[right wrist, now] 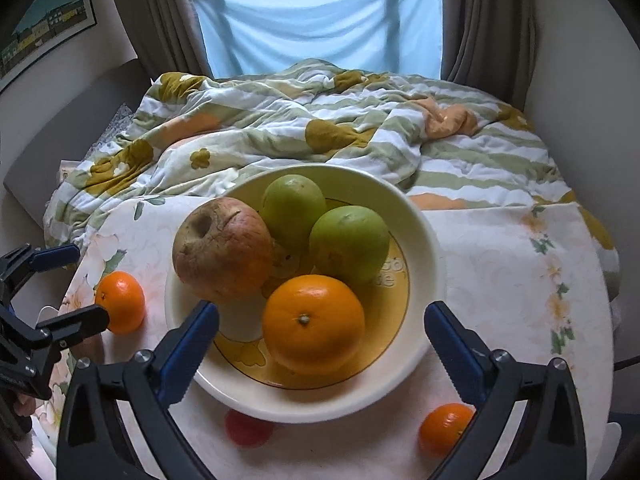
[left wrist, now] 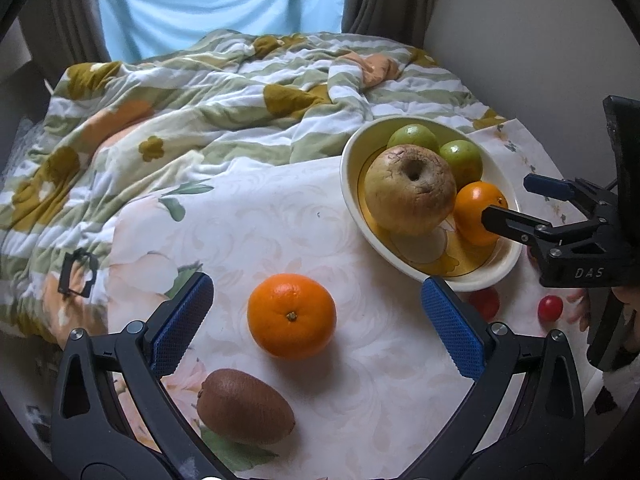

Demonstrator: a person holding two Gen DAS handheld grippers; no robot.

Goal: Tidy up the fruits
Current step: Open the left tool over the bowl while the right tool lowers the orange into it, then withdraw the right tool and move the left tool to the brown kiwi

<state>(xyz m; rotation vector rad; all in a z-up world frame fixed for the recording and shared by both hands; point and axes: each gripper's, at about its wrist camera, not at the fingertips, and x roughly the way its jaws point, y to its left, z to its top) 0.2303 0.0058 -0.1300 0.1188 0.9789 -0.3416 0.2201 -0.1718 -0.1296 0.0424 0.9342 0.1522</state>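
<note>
Four fruits are being carried in the bowl [right wrist: 434, 264] just ahead of the wide-open, empty right tongs [right wrist: 320, 344]: one wrinkled apple [right wrist: 222, 248], two green fruits [right wrist: 348, 242] and one orange [right wrist: 314, 322]. One loose orange [left wrist: 291, 315] is being framed between the fingers of the wide-open, empty left tongs [left wrist: 316, 312]. One kiwi [left wrist: 245, 407] is lying nearer them, its long axis pointing left to right.

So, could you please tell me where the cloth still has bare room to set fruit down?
Bare cloth lies left of the bowl, beyond the loose orange, up to the quilt, and right of the bowl in the right wrist view. The bowl's near rim is crowded with a small orange and a red fruit.
</note>
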